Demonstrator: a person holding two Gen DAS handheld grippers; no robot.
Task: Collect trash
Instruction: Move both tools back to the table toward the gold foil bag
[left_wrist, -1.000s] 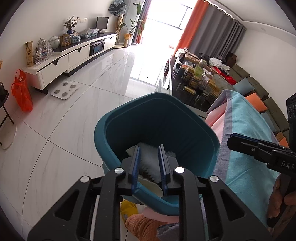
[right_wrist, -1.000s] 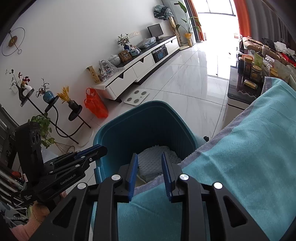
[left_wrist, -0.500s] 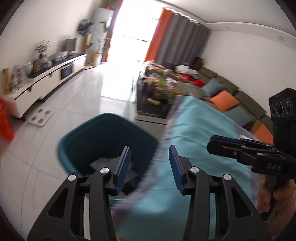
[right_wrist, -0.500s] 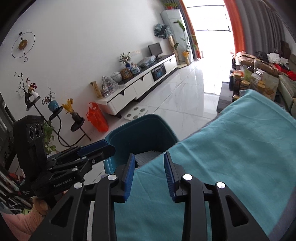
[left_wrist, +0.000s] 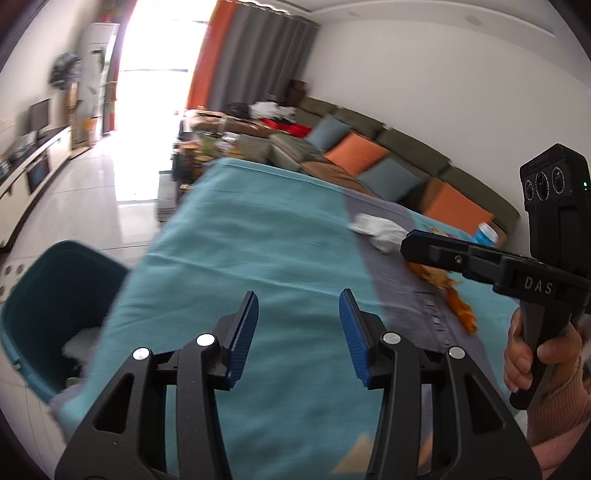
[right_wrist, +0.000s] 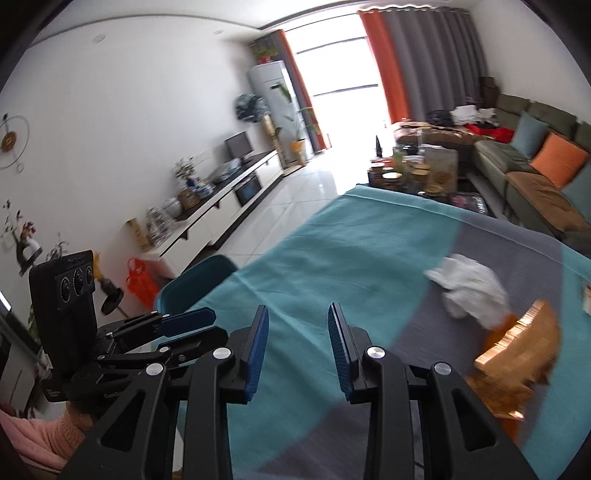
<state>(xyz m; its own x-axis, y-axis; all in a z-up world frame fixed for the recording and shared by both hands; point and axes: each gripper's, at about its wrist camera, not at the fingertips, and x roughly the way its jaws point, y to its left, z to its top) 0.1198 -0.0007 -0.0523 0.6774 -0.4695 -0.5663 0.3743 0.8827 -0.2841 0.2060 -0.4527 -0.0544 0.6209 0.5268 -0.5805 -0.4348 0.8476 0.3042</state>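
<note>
Held the left tongs (left_wrist: 299, 295) spread above the bench (left_wrist: 240, 258), nothing between the blue pads. Held the right tongs (right_wrist: 297, 308) parted too, more narrowly, with only the teal-and-grey cloth showing in the gap. Gripped each handle in a hand with a pink knit sleeve.

Found the trash on the grey stripe of the cloth: a crumpled white tissue (right_wrist: 469, 291) at two o'clock from the right tongs, and a shiny orange wrapper (right_wrist: 517, 354) at three o'clock, just beside the tissue and blurred. Touched neither piece with either tongs.

Saw the teal bin (left_wrist: 44, 295) on the floor at the bench's edge, at nine o'clock from the left tongs. Noted something white (left_wrist: 79, 341) inside it, too blurred to identify.
</note>
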